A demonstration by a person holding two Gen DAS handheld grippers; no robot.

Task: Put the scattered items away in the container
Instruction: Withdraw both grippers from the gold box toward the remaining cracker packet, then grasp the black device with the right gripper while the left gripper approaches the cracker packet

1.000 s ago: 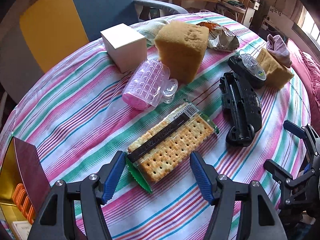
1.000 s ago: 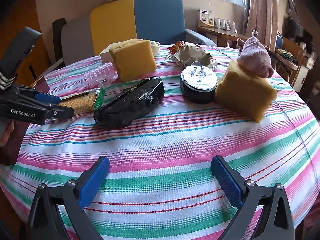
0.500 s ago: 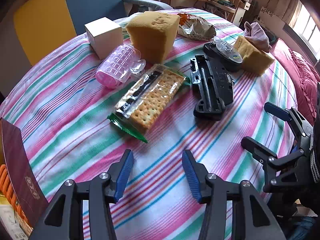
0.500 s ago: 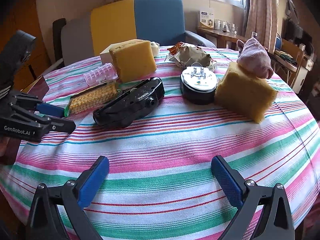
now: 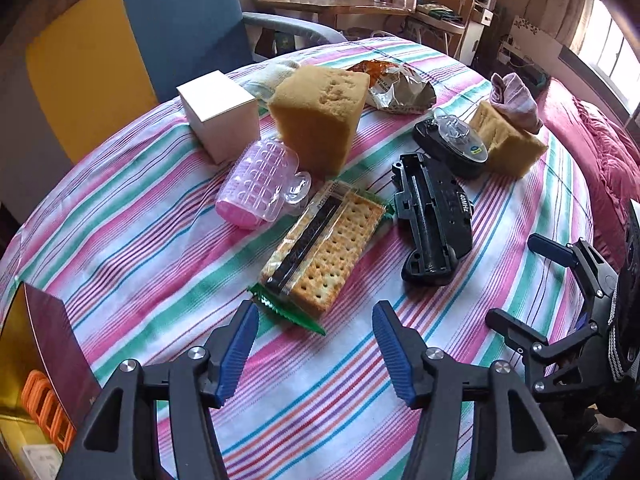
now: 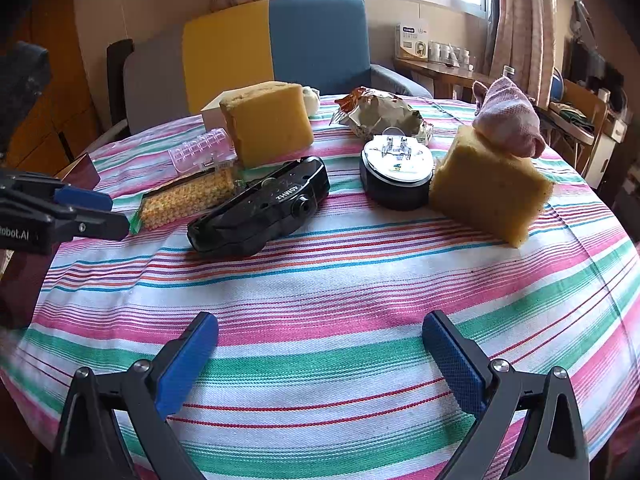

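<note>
A cracker packet [image 5: 320, 246] lies on the striped round table [image 5: 160, 264], just beyond my open, empty left gripper [image 5: 314, 334]; it also shows in the right wrist view [image 6: 188, 199]. A black tool body [image 5: 432, 220] [image 6: 260, 208], a pink ridged plastic case [image 5: 256, 184], a big yellow sponge [image 5: 320, 116] [image 6: 268, 122] and a white box [image 5: 218, 114] lie around it. The dark red container [image 5: 52, 332] stands at the table's left edge. My right gripper [image 6: 320, 354] is open and empty over bare cloth, and also appears in the left wrist view [image 5: 528, 280].
A black round puck with a clear lid [image 6: 396, 174], a second sponge [image 6: 488, 192] with a pink cloth [image 6: 506, 122] on it and a crumpled snack bag [image 6: 380, 116] lie further back. An armchair [image 6: 280, 44] stands behind the table. Orange items [image 5: 44, 408] sit inside the container.
My left gripper drew back from the cracker packet and opened narrower, then moved forward to it again with the jaws wider. The right gripper has stayed still.
</note>
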